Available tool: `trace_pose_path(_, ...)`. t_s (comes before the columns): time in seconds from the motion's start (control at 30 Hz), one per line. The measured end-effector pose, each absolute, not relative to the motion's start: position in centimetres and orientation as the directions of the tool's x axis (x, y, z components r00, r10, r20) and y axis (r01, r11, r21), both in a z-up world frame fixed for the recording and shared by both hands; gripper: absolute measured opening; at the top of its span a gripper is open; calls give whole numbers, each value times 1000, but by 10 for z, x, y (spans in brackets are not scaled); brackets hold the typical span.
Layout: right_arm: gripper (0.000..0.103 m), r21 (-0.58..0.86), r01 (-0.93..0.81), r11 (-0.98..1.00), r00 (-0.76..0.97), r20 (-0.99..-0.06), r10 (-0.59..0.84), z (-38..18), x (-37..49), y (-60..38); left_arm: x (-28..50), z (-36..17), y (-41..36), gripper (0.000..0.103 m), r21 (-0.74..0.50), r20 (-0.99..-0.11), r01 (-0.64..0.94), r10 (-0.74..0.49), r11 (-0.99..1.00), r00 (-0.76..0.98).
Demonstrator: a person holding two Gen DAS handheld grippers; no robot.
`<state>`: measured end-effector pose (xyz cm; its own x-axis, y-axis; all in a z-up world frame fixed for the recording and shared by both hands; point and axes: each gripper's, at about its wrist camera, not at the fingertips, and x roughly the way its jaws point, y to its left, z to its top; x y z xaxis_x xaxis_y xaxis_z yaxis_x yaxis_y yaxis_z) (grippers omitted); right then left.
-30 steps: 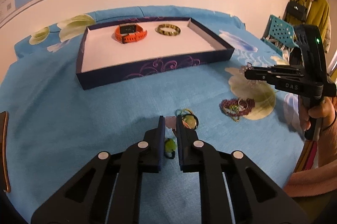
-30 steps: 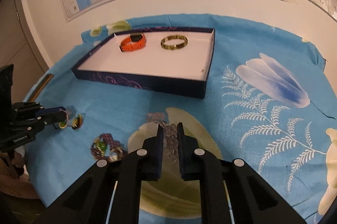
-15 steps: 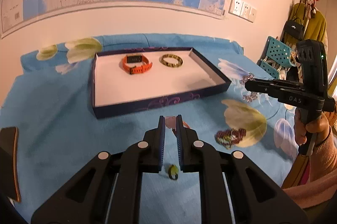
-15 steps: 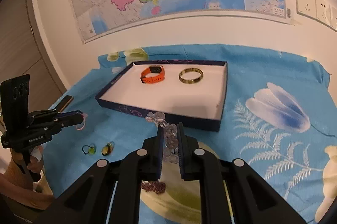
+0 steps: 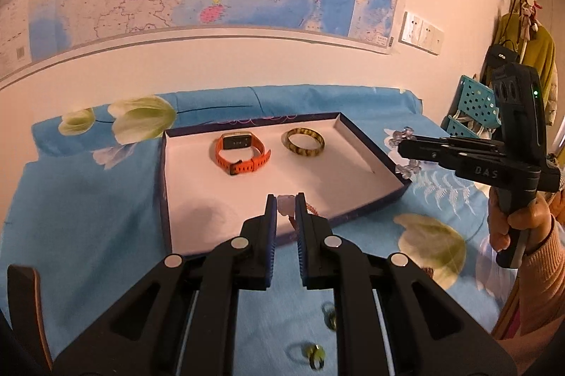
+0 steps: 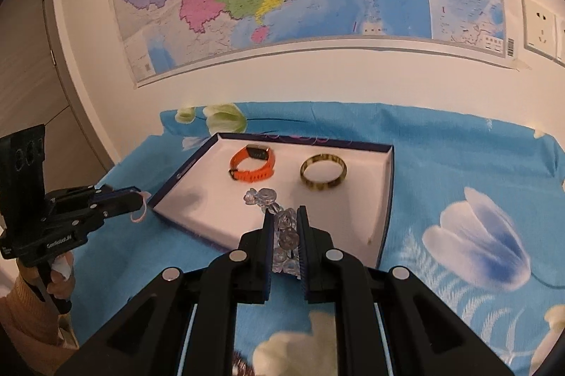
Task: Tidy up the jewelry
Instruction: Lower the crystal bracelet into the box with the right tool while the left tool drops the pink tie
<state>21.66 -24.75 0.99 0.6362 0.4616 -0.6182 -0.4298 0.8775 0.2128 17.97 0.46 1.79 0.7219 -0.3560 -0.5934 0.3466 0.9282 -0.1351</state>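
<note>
Above the tray [image 5: 367, 143], left claw [image 5: 286, 206] clamps a pink bracelet [image 5: 286, 202] and right claw [image 6: 285, 227] clamps a crystal bracelet [image 6: 279, 227], seemingly poised to drop them beside the watch [image 6: 252, 164].

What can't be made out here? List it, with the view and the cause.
- Pink piece in the left tongs, left wrist view: mostly covered by the fingers, type unclear.
- Small rings on the blue cloth, left wrist view: too small and blurred.
- Beaded item, right wrist view: cut off by the bottom edge and the right tongs.
</note>
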Motion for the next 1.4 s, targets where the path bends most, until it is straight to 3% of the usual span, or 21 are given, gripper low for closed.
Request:
trace_pose_path(1.13,11,63,-423,904,570,-757,320,-49,304,-192,300,-35,-20,11,-110,-740,244,-244,963,627)
trace_pose_path(1.4,23,67,-423,904,579,-747,326,-46,304,-191,310,-45,-23,14,-97,-763,215,-211,972,611)
